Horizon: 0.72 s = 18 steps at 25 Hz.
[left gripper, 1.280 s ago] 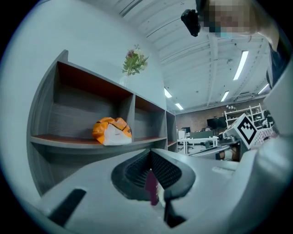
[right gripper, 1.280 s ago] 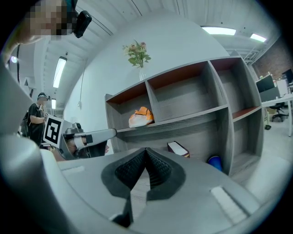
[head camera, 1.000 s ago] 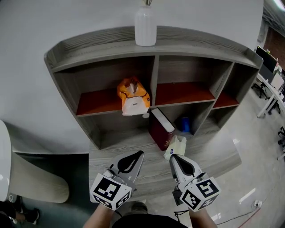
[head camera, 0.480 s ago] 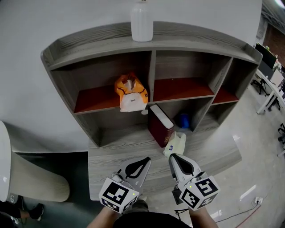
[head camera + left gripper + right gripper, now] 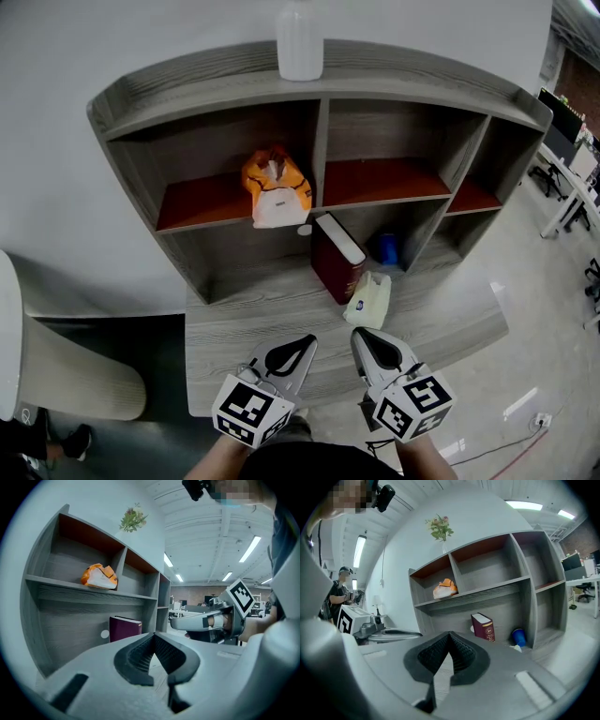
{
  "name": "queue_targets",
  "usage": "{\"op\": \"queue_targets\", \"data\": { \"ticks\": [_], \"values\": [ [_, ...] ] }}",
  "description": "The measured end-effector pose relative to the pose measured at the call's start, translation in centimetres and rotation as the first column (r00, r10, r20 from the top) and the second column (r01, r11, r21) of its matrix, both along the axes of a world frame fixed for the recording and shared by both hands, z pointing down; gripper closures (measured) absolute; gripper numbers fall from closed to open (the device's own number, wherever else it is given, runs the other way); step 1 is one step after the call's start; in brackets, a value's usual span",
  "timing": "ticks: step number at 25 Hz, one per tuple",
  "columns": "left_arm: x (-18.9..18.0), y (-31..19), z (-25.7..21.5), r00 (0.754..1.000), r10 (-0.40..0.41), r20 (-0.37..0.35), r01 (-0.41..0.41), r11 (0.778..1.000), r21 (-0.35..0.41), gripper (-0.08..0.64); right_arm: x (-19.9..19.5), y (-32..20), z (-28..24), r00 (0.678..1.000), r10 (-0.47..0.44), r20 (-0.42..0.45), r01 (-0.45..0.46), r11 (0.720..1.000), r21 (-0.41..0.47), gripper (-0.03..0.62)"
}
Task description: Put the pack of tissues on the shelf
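Lying on desk [image 5: 244, 309]: tissue pack [image 5: 368, 298] just beside red book [image 5: 336, 269]
Left gripper [image 5: 304, 341]: jaws together, empty
Right gripper [image 5: 360, 335]: jaws together, empty

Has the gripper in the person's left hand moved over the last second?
Yes. Judged against the desk, the left gripper has slid right, toward the right gripper, and drawn slightly back from the maroon book.
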State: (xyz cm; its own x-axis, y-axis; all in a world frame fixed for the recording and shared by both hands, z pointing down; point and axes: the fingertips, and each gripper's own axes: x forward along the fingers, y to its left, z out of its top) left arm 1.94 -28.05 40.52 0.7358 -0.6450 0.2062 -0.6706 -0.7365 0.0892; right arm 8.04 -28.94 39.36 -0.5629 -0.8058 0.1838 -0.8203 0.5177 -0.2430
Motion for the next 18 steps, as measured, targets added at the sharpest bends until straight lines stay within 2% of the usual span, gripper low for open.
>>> {"op": "queue_targets", "data": {
  "ticks": [18],
  "values": [
    [-0.24, 0.0, -0.05, 1.0, -0.002, 0.013, 0.002, 1.0, 0.003, 0.566, 0.19, 0.05, 0.72, 1.0, -0.002, -0.028, 0.001, 1.0, -0.012, 0.594]
  ]
}}
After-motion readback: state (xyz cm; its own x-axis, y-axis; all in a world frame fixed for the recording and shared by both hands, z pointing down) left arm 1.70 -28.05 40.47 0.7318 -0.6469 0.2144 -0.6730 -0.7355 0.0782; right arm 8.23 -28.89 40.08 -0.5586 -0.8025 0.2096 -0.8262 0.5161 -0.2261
